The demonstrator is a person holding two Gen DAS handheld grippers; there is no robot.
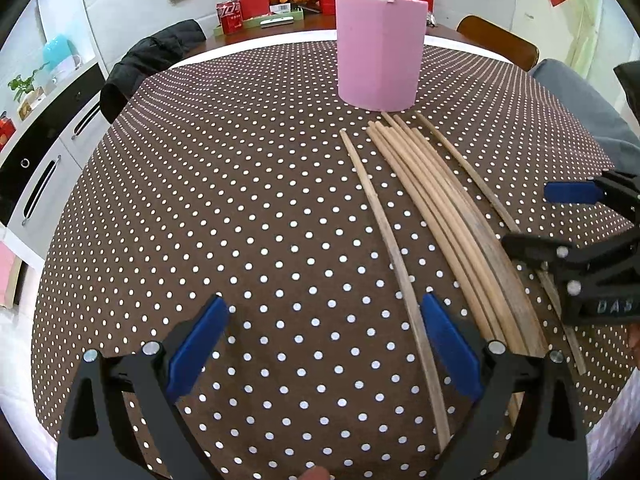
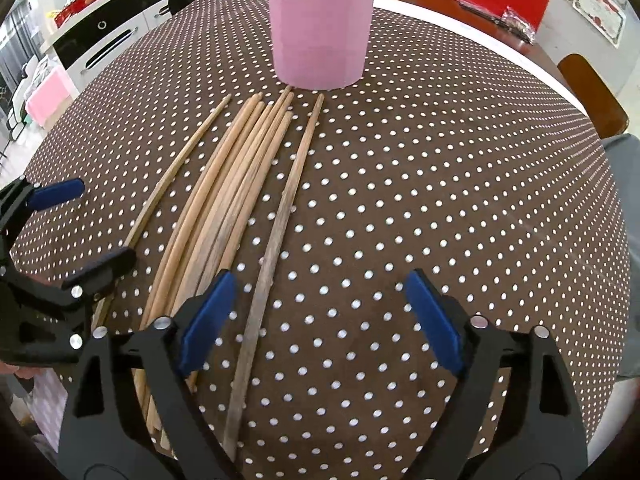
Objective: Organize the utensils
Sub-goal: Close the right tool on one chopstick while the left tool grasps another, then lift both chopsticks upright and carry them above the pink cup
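Note:
Several wooden chopsticks (image 1: 452, 216) lie side by side on the polka-dot tablecloth, tips toward a pink cylindrical holder (image 1: 379, 50) that has two chopsticks standing in it. My left gripper (image 1: 324, 340) is open and empty, low over the cloth, with one chopstick (image 1: 394, 252) lying just inside its right finger. My right gripper (image 2: 320, 316) is open and empty; a darker single chopstick (image 2: 276, 236) lies between its fingers, near the left one. The holder (image 2: 322, 20) and the bundle (image 2: 232, 192) also show in the right wrist view. Each gripper shows at the edge of the other's view.
The brown dotted tablecloth (image 1: 240, 220) covers a round table. A dark jacket hangs on a chair (image 1: 148, 64) at the far left. A wooden chair (image 1: 500, 44) stands far right. Red boxes and clutter (image 1: 256, 4) sit on a table behind.

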